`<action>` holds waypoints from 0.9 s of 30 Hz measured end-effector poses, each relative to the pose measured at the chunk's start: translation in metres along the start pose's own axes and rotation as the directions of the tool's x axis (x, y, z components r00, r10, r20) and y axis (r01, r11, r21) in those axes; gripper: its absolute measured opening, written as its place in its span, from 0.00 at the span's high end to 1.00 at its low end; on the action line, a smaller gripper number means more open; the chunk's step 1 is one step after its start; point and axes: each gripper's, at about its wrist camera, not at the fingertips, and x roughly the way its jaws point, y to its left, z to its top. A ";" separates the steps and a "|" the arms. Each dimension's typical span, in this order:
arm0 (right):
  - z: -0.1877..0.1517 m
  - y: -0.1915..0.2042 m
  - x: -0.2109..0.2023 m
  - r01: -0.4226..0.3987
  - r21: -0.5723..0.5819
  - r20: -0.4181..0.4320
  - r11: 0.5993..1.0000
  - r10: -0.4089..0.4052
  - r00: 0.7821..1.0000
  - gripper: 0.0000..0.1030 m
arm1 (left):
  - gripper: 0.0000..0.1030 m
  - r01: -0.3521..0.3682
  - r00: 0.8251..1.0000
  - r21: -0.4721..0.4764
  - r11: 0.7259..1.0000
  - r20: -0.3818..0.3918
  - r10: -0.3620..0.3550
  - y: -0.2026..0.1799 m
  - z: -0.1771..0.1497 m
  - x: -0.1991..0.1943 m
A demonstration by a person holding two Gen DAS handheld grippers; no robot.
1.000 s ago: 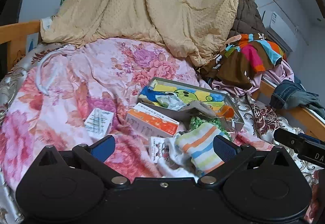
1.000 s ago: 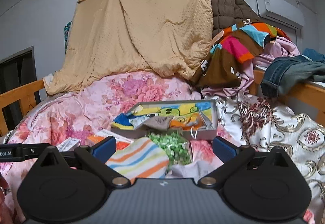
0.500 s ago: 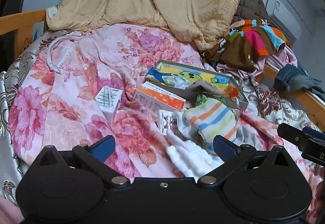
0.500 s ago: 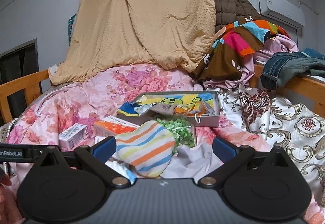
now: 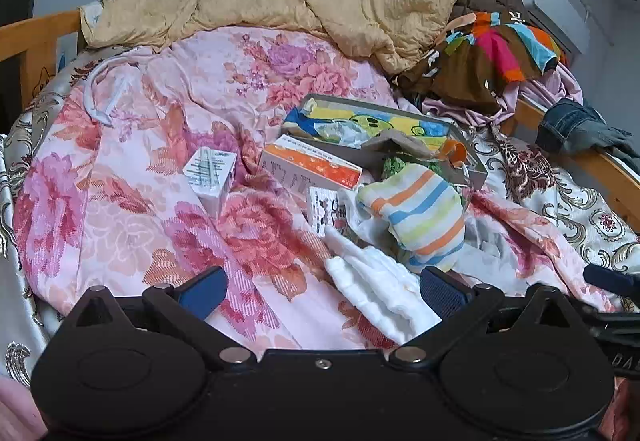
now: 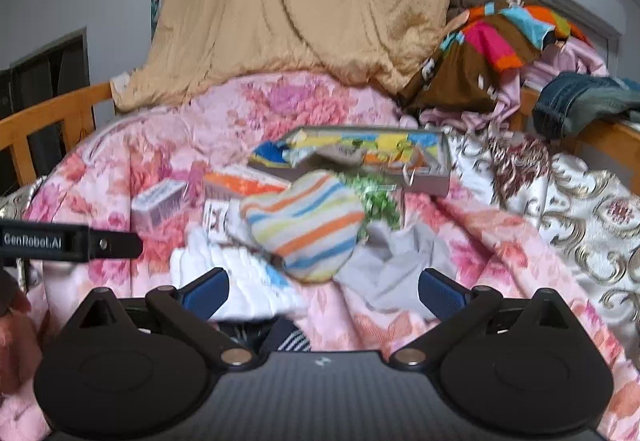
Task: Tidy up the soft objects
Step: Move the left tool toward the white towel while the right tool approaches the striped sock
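Both grippers hovered over the pink floral quilt with fingers spread wide, gripping nothing: the left gripper above a white ribbed cloth, the right gripper in front of a pastel-striped soft pouch. That pouch lay on crumpled grey-white fabric, just in front of a shallow grey cardboard box lined with a cartoon-print towel. An orange-and-white carton lay touching the box's left side, a small white carton well apart.
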 end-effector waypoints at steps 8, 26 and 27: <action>-0.008 0.009 0.010 -0.048 -0.034 -0.090 0.998 0.045 0.995 0.00 | 0.01 0.082 0.993 -0.014 0.997 -0.078 -0.083 -0.002 -0.002 0.008; -0.006 0.009 0.058 -0.229 -0.074 -0.264 0.971 0.202 0.943 0.00 | 0.01 0.247 0.913 -0.070 0.966 -0.317 -0.257 -0.007 0.010 0.084; -0.006 0.010 0.062 -0.238 -0.084 -0.270 0.968 0.208 0.940 0.00 | 0.01 0.249 0.909 -0.100 0.963 -0.320 -0.268 -0.004 0.010 0.088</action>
